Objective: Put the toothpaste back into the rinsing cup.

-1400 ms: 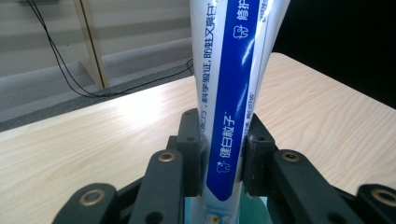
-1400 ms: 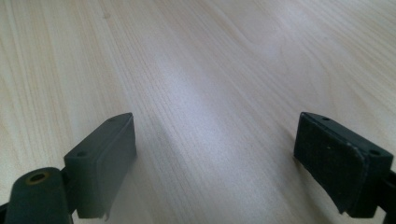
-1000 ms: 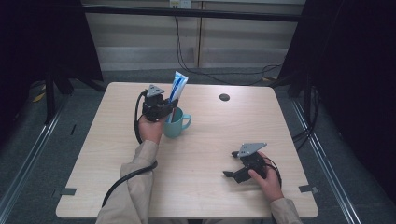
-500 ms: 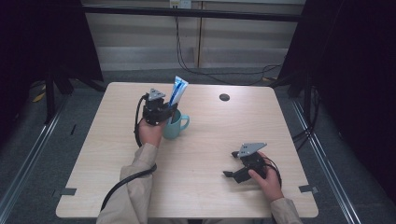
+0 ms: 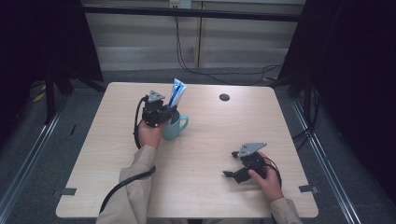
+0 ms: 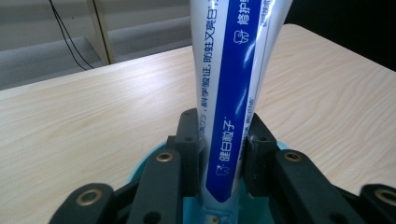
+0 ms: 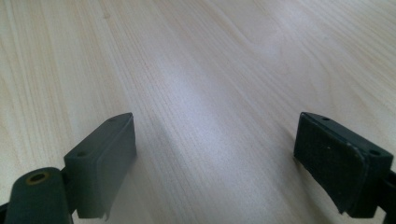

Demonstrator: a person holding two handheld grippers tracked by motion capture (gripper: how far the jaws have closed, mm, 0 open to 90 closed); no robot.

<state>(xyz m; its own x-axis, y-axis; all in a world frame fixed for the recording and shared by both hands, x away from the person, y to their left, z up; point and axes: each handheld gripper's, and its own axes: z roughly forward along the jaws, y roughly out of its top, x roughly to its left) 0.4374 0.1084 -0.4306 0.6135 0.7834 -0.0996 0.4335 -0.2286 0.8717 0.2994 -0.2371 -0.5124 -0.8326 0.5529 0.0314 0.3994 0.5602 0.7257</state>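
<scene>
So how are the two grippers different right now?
The left gripper has its jaws shut on the toothpaste tube; the right gripper has its jaws wide apart with nothing between them. The left one is held up over the teal mug; the right one sits low near the bare table. Both are black, each held in a hand with a grey plate on top.

toothpaste tube (image 6: 233, 107): white-blue, upright, tilted | in teal mug (image 5: 173, 127) | left-centre of table
</scene>
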